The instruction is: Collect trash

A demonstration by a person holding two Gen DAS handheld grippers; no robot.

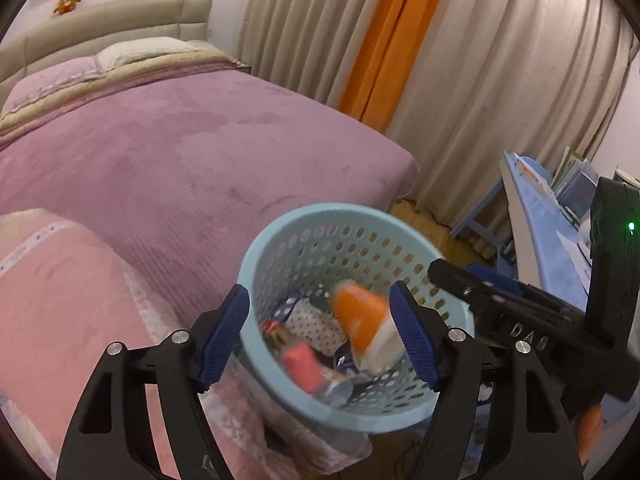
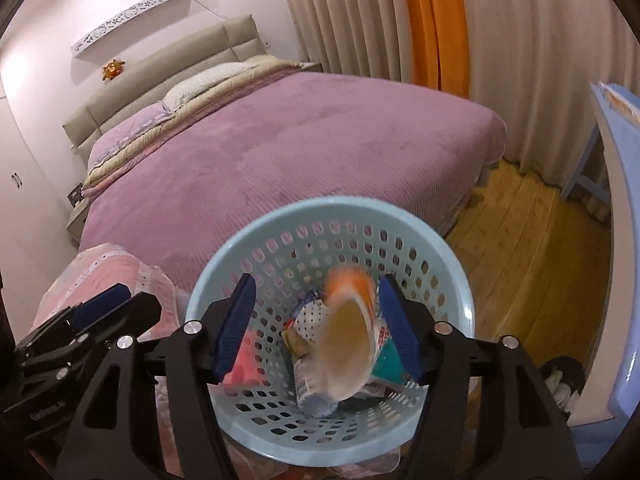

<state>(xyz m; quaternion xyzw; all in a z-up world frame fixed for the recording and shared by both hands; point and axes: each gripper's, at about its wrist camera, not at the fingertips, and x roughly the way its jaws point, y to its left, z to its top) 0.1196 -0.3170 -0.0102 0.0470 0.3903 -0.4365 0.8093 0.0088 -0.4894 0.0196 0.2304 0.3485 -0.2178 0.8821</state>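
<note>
1. Left wrist view: left gripper [image 1: 320, 336], jaws spread wide, empty, over pale blue basket [image 1: 304, 396]; blurred orange-and-white cup [image 1: 362, 328] above wrappers inside.
2. Right wrist view: right gripper [image 2: 316, 324], jaws wide apart, empty; cup [image 2: 346, 340] mouth-on between them, within basket [image 2: 456, 280] beside purple bed [image 2: 280, 152].

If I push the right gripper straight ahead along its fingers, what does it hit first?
Most likely the blurred orange cup, which sits between the open fingers of the right gripper over the blue basket. The cup looks mid-fall, so it may drop clear; then the trash in the basket comes next. Depth is uncertain.
</note>
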